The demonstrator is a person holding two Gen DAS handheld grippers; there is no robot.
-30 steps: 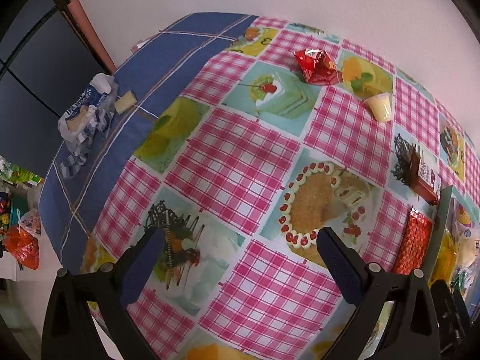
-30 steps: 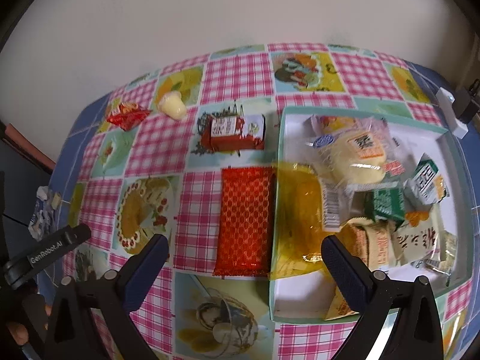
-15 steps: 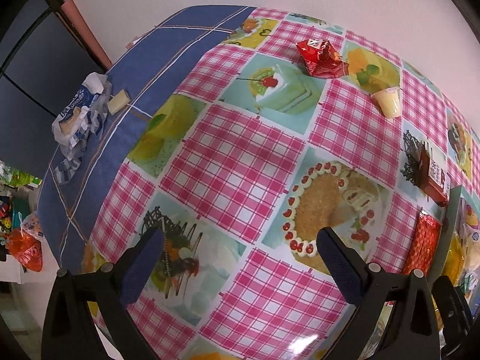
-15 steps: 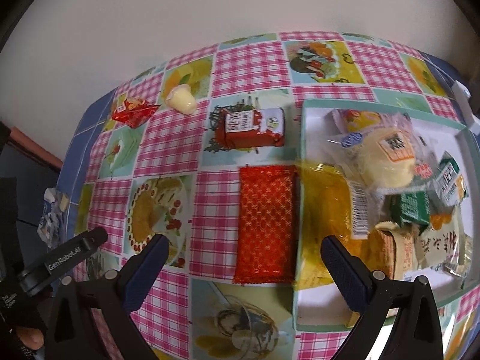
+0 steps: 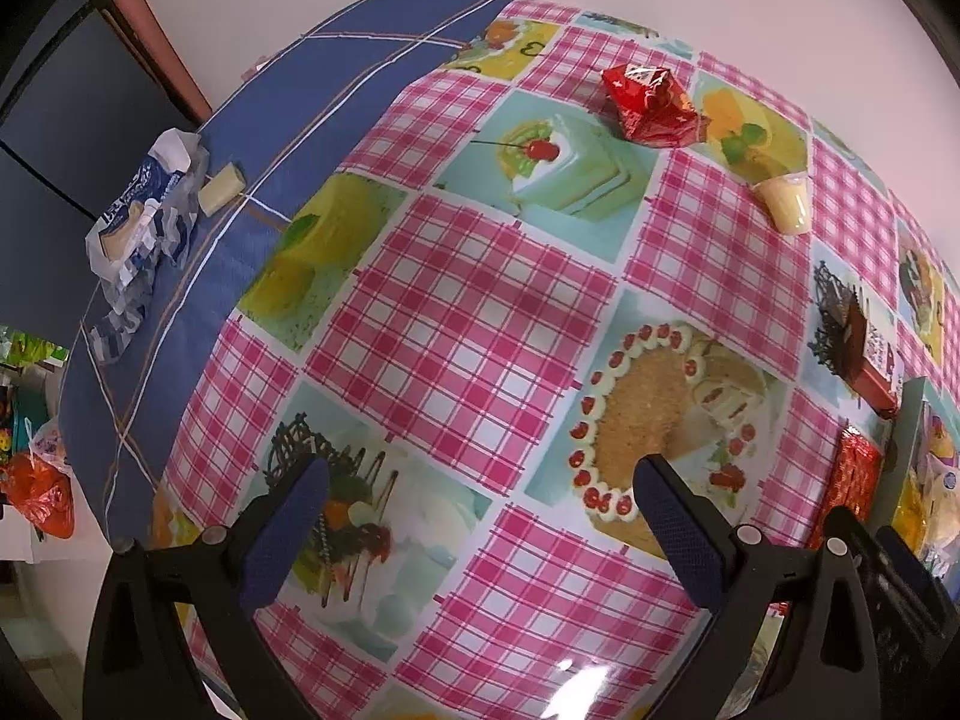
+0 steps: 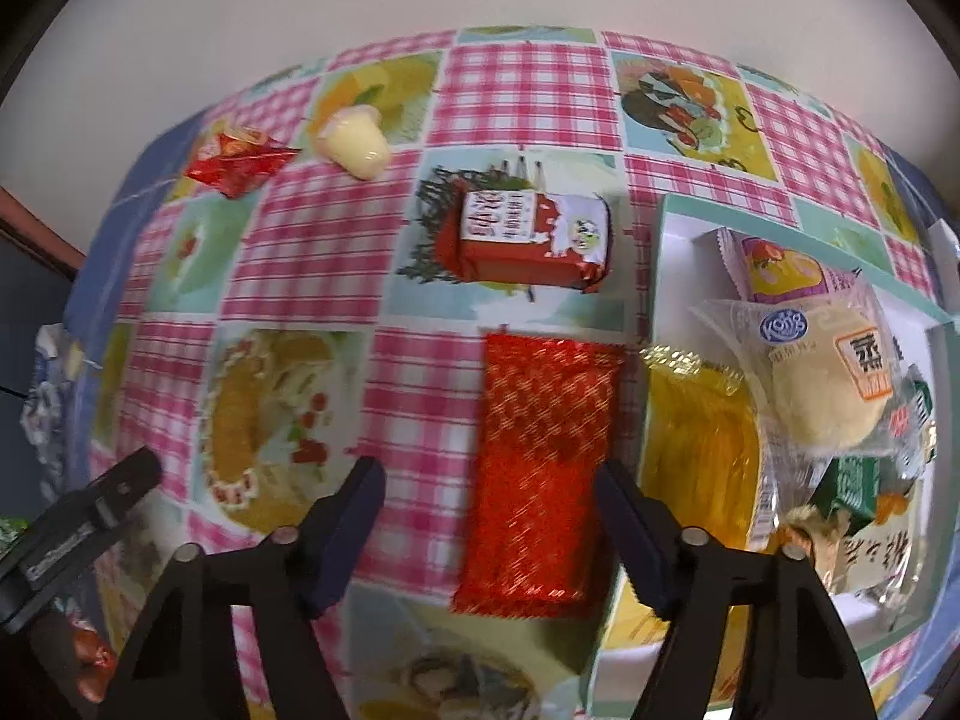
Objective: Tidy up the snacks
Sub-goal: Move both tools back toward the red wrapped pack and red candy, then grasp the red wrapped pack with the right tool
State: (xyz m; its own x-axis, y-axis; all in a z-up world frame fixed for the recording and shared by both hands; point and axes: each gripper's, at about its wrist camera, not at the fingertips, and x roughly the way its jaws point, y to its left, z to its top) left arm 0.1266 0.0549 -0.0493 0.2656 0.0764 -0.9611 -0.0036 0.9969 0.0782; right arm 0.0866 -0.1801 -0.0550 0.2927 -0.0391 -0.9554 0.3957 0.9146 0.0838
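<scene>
My right gripper (image 6: pixel 489 516) is open and empty, low over a flat red foil packet (image 6: pixel 543 462) that lies beside the teal box (image 6: pixel 663 222). The box holds several wrapped snacks, among them a yellow bag (image 6: pixel 702 438) and a wrapped bun (image 6: pixel 828 384). A red carton (image 6: pixel 531 237), a yellow jelly cup (image 6: pixel 354 141) and a crumpled red wrapper (image 6: pixel 237 162) lie farther back on the tablecloth. My left gripper (image 5: pixel 480 516) is open and empty above the tablecloth; the red wrapper (image 5: pixel 651 99), jelly cup (image 5: pixel 783 204) and carton (image 5: pixel 864 354) lie far from it.
The checked tablecloth (image 5: pixel 468 312) covers the table against a white wall. A blue-white wrapper (image 5: pixel 141 222) and a small pale block (image 5: pixel 221 189) lie on the blue cloth strip at the left edge. The left gripper's side (image 6: pixel 78 531) shows at the right wrist view's lower left.
My right gripper has moved left and down toward the red foil packet, which now lies between its fingers in view. My left gripper has drifted slightly forward over the cloth. Both stay open.
</scene>
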